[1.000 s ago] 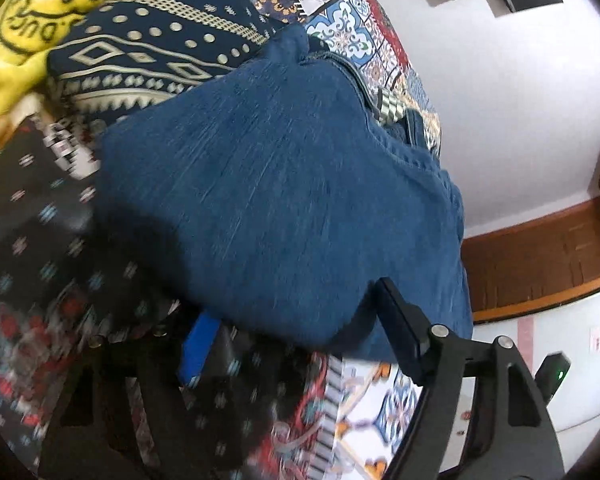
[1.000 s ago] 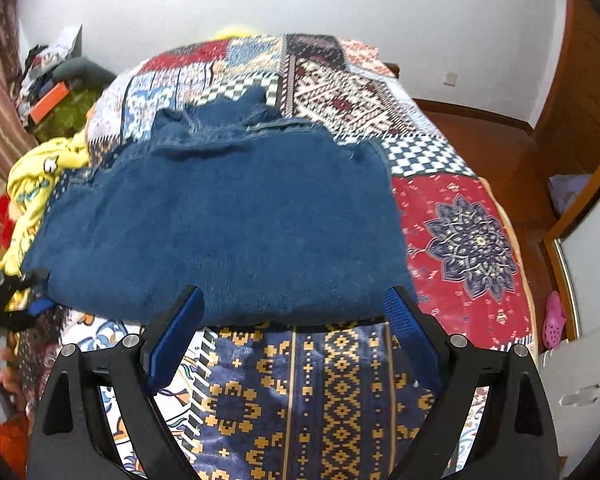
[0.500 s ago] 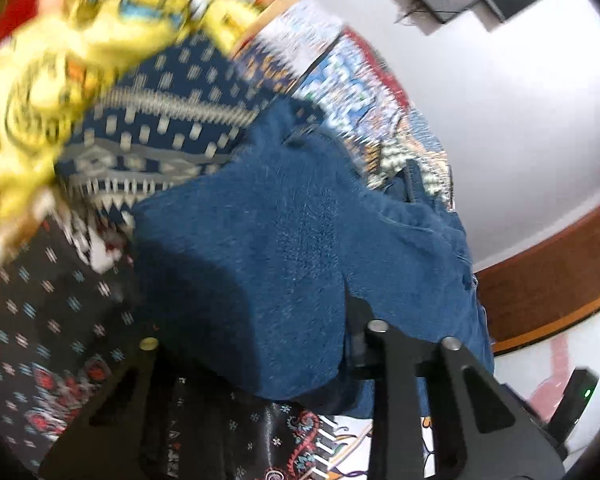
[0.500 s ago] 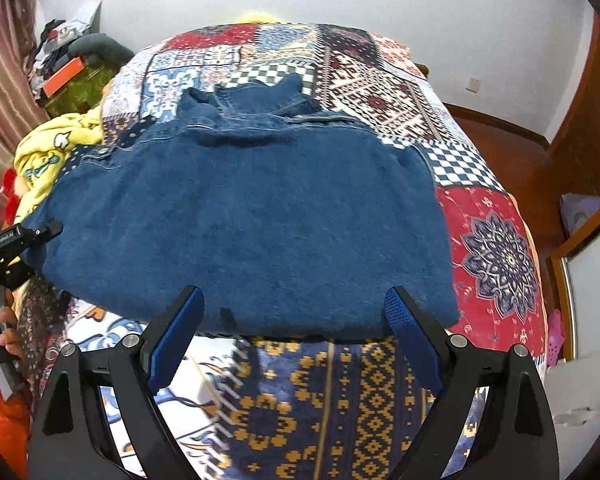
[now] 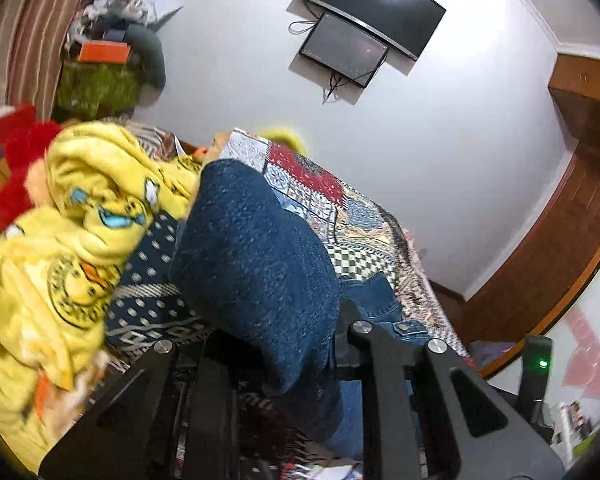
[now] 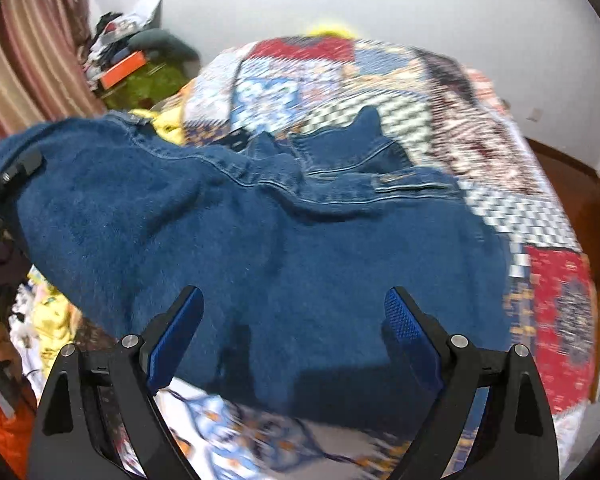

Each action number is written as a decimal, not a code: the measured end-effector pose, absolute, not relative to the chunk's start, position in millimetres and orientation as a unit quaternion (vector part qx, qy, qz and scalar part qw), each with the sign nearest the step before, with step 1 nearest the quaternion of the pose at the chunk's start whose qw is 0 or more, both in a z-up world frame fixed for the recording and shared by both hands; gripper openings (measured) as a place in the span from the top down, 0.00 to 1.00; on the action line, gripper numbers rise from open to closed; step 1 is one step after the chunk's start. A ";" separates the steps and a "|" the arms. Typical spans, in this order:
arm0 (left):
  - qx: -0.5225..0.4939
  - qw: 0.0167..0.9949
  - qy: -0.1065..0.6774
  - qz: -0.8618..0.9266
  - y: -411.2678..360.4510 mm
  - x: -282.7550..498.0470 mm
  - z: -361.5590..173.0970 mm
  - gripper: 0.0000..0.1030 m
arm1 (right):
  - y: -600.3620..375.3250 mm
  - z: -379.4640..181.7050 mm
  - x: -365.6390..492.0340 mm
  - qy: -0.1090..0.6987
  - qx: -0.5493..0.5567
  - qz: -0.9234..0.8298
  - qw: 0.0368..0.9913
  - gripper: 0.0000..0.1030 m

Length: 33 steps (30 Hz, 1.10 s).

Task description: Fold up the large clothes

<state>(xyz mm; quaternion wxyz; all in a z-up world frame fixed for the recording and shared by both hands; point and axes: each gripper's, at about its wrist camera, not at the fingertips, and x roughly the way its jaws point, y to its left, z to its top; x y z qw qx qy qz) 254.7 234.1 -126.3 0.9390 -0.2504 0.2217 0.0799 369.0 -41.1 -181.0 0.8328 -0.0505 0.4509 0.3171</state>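
Denim jacket [image 6: 284,248], dark blue, coarse nubbly weave with paler stitched seams and a flap pocket, lies across the patchwork bedspread [image 6: 540,208] with its long axis running side to side in the right wrist view, collar end pointing toward the far wall; its left edge is raised off the bed. Left gripper [image 5: 300,336] has its jaws closing on that raised fold, cloth pinched between the black fingers; right gripper [image 6: 292,332] hangs over the near hem, blue ribbed pads wide apart, gripping nothing; crumpled yellow fleece blanket [image 5: 80,240] lies beside the jacket.
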 end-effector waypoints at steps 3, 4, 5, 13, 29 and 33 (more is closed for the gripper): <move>-0.240 0.939 0.231 0.085 236.9 255.2 -130.1 0.83 | -11.6 -199.8 369.8 0.472 -0.063 0.335 0.813 0.12; -0.239 0.939 0.232 0.084 236.6 254.8 -132.2 0.83 | -3.5 -206.6 369.6 0.480 -0.070 0.340 0.806 0.12; -0.235 0.939 0.236 0.085 237.2 256.7 -134.7 0.83 | 2.6 -211.8 368.7 0.485 -0.076 0.342 0.801 0.12; -0.201 0.943 0.255 0.076 208.9 266.4 -135.5 0.83 | 8.8 -231.0 370.5 0.511 -0.078 0.359 0.777 0.11; -0.067 0.947 0.294 -0.110 2.3 366.1 -120.7 0.83 | -190.2 -169.7 383.1 0.459 0.036 0.218 0.860 0.11; -0.034 0.907 0.381 -0.174 -54.2 381.7 -165.3 0.83 | -239.4 -164.2 377.9 0.452 0.059 0.175 0.873 0.11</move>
